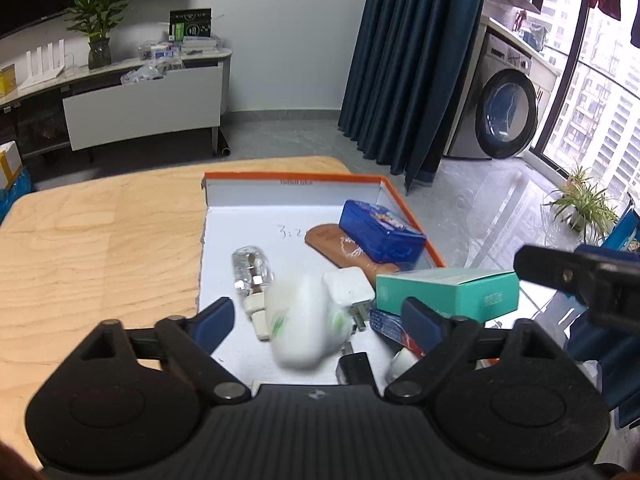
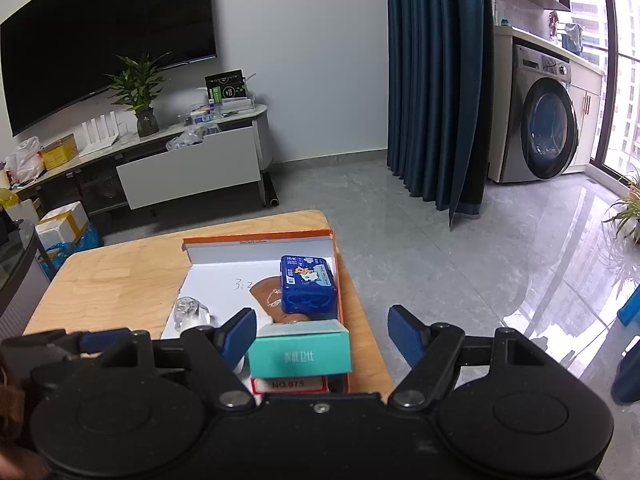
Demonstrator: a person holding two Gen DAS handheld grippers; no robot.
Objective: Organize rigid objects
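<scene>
left wrist view: left gripper [image 1: 320,312] is held wide open, nothing clamped. a blurred white pouch [image 1: 306,320] with green print is seen between and just past the fingertips, inside the orange-rimmed box lid [image 1: 292,178] on the wooden table [image 1: 100,232]; pads are not pressed on it. long axis is hard to tell through the blur. a clear bulb [image 1: 250,270] lies just left of it, a white charger plug [image 1: 348,292] touches it on the right.

right wrist view: right gripper [image 2: 322,336] is also held open and empty. a teal carton [image 2: 300,350] sits between its fingertips at the lid's near right corner, long axis across the jaws, untouched. a blue box [image 2: 307,284] lies further back, on a brown oval piece [image 2: 267,292]. the pouch is judged nearer the left hand.
</scene>
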